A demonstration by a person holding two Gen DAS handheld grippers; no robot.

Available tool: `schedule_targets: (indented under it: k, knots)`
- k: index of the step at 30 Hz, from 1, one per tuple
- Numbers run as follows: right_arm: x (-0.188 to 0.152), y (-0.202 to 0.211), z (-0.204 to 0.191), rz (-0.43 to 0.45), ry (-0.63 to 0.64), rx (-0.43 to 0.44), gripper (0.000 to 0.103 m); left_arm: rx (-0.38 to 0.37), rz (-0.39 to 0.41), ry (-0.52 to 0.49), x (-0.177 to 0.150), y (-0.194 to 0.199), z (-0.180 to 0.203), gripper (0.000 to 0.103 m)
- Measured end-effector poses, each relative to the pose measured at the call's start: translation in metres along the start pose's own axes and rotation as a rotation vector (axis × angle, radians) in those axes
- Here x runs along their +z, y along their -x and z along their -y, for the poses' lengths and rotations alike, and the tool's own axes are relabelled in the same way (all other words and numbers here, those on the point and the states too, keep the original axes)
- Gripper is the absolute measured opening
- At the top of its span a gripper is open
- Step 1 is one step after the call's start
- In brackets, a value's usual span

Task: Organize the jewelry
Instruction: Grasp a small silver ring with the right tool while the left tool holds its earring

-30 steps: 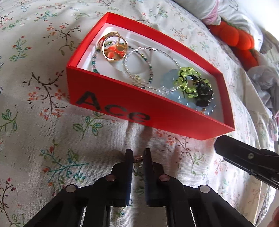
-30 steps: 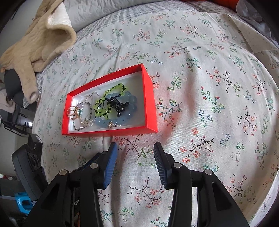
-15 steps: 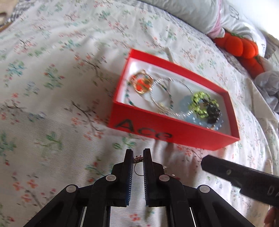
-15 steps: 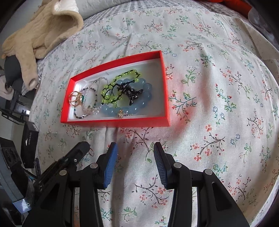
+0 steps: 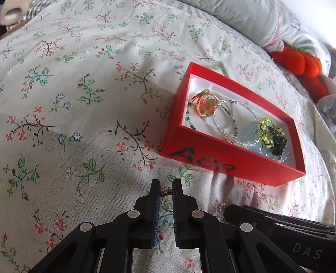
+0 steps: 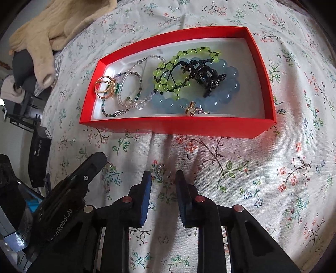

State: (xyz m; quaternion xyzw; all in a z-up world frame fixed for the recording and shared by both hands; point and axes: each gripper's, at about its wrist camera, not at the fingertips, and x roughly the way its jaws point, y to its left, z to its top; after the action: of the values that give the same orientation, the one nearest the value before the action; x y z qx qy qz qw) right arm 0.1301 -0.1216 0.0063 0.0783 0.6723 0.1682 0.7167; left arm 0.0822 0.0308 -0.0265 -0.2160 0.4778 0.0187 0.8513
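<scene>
A red box (image 5: 231,166) printed "Ace" lies on the floral bedspread, and its front wall (image 6: 178,128) fills the right wrist view. Inside are gold rings (image 6: 104,88), thin beaded bracelets, a green bead bracelet (image 6: 168,73), a blue bead bracelet (image 6: 226,84) and a black hair claw (image 6: 208,79). My left gripper (image 5: 166,184) is shut on a small stone-set ring (image 5: 167,191), held above the cover to the left of the box. My right gripper (image 6: 163,175) points down at the cover in front of the box, jaws closing. A tiny silvery piece (image 6: 160,168) lies just beyond its tips, not pinched.
A beige knit garment (image 6: 42,31) lies at the bed's far left corner. A grey pillow (image 5: 241,19) and an orange plush (image 5: 300,63) sit beyond the box. A black carton (image 6: 40,151) stands off the bed's left edge. My right gripper's finger (image 5: 262,218) reaches in beside my left.
My right gripper has sunk toward the cover and closer to the box, and its jaws have narrowed. My left gripper has drifted left with the ring; the box now sits further right in its view.
</scene>
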Motion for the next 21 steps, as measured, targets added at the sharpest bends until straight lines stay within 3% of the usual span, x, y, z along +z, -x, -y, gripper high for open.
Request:
schedule_targets:
  k: [12, 15, 21]
  knots:
    - [0.002, -0.015, -0.015, -0.010, 0.067, -0.102, 0.013, -0.017, -0.019, 0.023, -0.001, -0.007, -0.005, 0.006]
    - [0.002, -0.010, -0.018, -0.008, 0.069, -0.108, 0.013, -0.017, -0.019, 0.023, -0.001, -0.007, -0.004, 0.005]
    - [0.003, 0.000, -0.019, 0.040, 0.073, -0.115, 0.024, -0.018, -0.018, 0.031, -0.001, -0.008, -0.007, 0.005]
